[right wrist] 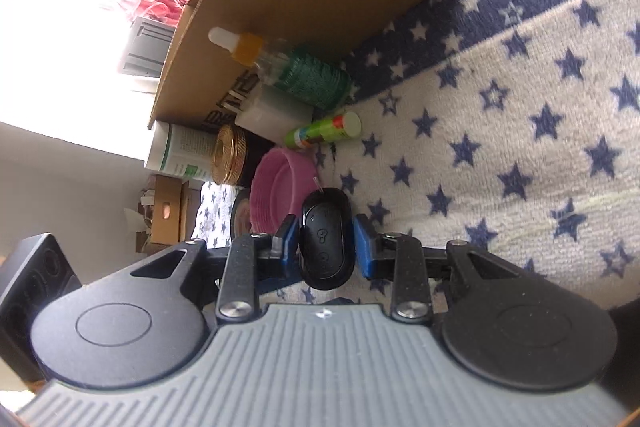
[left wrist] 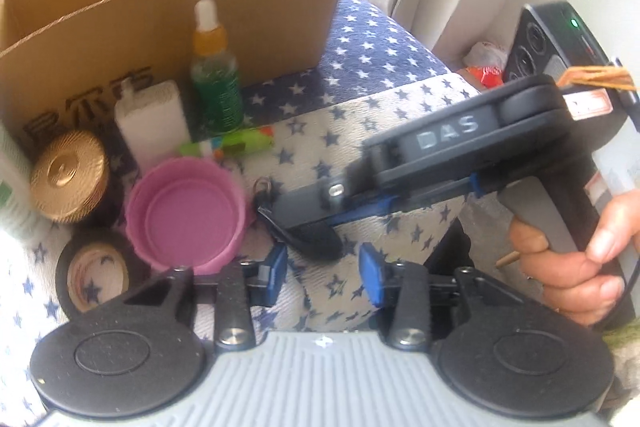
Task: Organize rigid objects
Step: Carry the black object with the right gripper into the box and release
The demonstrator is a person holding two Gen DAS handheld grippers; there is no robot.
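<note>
A black key fob (right wrist: 326, 239) with a small ring sits between the blue pads of my right gripper (right wrist: 326, 246), which is shut on it. In the left wrist view that gripper (left wrist: 308, 223) reaches in from the right, held by a person's hand (left wrist: 568, 259), and carries the fob (left wrist: 316, 239) just above the star-patterned cloth (left wrist: 360, 163). My left gripper (left wrist: 323, 271) is open below the fob with nothing between its pads. A pink lid (left wrist: 186, 215) lies just left of the fob. Behind it stands an open cardboard box (left wrist: 256, 7).
Along the box front stand a green dropper bottle (left wrist: 216, 83), a white block (left wrist: 152, 123), a gold-lidded jar (left wrist: 70, 179), a green tube (left wrist: 236, 145) and a tape roll (left wrist: 98, 273). A black device with a green light (left wrist: 560, 39) sits at the right. A white and green bottle (right wrist: 180, 151) lies left.
</note>
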